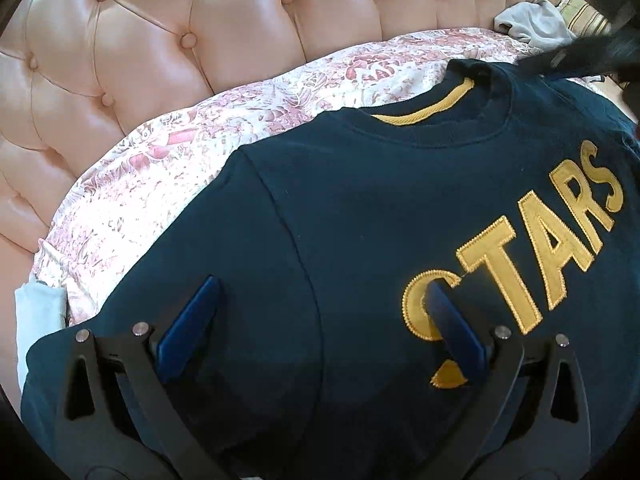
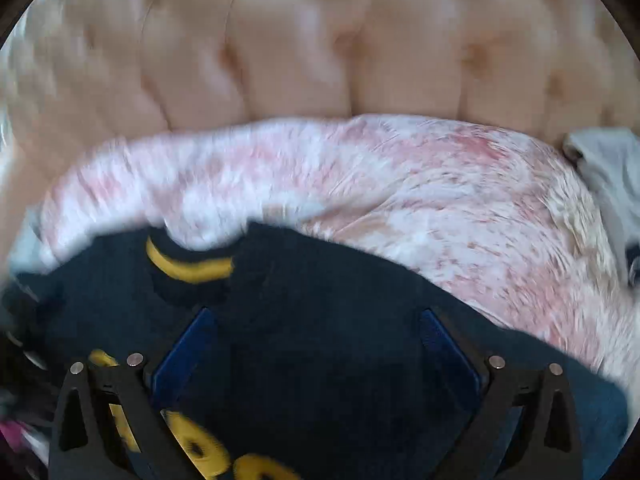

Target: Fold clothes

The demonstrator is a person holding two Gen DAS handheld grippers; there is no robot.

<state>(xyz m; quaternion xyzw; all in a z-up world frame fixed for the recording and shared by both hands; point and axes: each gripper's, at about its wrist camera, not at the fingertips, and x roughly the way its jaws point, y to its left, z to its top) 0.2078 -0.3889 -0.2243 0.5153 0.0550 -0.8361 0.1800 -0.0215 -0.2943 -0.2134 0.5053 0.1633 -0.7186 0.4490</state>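
Hovering over navy sweatshirt (image 1: pixel 360 208) on floral bedspread (image 1: pixel 168 152).
Left hand-held gripper (image 1: pixel 320 300) & right hand-held gripper (image 2: pixel 316 332) both spread wide, empty; right view blurry.

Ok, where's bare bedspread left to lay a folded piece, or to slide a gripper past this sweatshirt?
Bare floral bedspread runs between the navy sweatshirt and the tufted headboard, widest beyond its shoulder. The right wrist view shows another open stretch beyond the sweatshirt's edge, up to the grey garment. Crowded: that grey-garment corner, and the sweatshirt under both open grippers.
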